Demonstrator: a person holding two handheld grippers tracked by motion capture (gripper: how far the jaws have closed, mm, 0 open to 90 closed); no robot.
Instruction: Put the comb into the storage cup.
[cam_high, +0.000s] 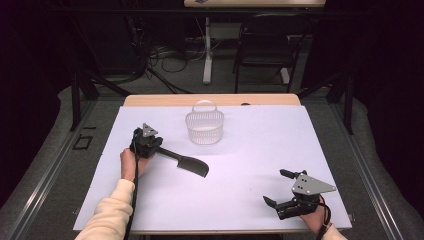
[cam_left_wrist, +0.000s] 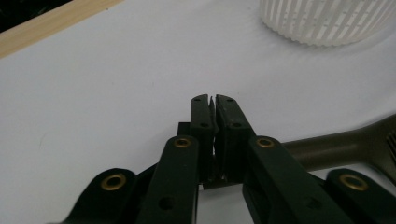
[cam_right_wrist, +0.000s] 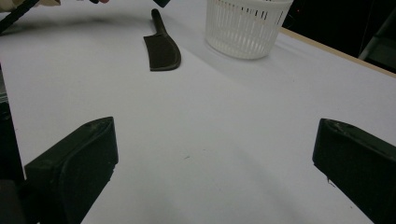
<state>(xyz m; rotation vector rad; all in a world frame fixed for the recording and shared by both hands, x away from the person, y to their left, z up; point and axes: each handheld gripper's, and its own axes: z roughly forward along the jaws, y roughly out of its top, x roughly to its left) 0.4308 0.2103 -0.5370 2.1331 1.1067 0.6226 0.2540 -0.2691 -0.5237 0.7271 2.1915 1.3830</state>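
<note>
Now your left tongs (cam_high: 148, 143) squeeze the handle of the dark spatula (cam_high: 189, 165) near the white basket (cam_high: 204, 127); your right tongs (cam_high: 280, 188) gape, holding nothing.

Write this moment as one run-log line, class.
left claw: shut on spatula handle | right claw: open, nothing between its jaws | spatula: blade flat on table | basket: upright, apart
</note>
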